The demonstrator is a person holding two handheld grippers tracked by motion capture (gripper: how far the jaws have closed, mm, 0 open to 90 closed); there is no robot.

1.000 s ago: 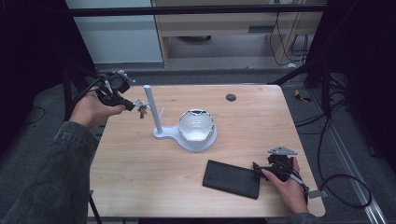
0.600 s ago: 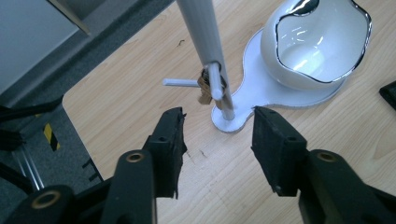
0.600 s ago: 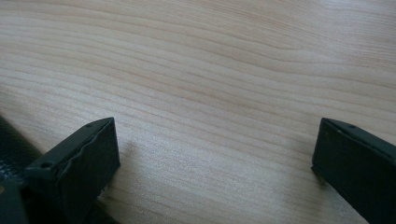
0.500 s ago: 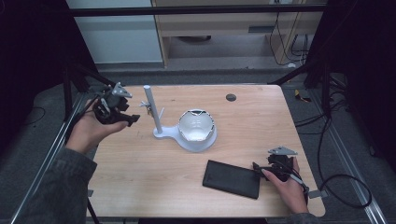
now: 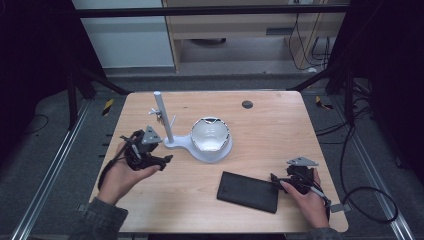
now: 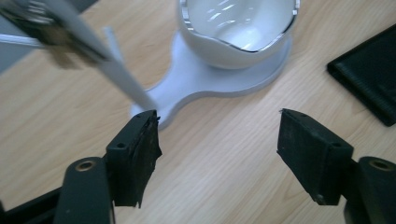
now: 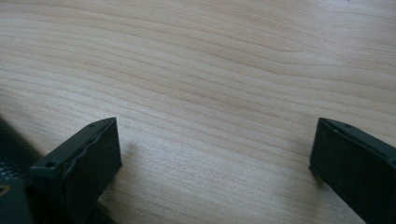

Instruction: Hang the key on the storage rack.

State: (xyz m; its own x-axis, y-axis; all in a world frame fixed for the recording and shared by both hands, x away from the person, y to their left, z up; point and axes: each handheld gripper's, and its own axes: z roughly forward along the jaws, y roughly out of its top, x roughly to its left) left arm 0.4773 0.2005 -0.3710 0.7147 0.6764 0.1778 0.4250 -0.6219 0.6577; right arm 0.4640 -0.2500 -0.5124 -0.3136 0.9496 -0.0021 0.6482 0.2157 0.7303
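A white stand sits mid-table, with an upright post and a white bowl on its base. Small pegs and a dark item hang near the post's top. My left gripper hovers just left of the stand's base, open and holding nothing. In the left gripper view its fingers stand wide apart, facing the stand base and the bowl. A flat black case lies at the front. My right gripper rests open beside the case's right edge, over bare wood.
A small dark round disc sits in the tabletop near the far edge. Cables trail off the table's right side. Metal frame rails run along both sides, and a cabinet stands beyond the far edge.
My left gripper has come from the table's far left corner toward the front and right, down beside the stand's base. The right gripper has stayed by the black case.
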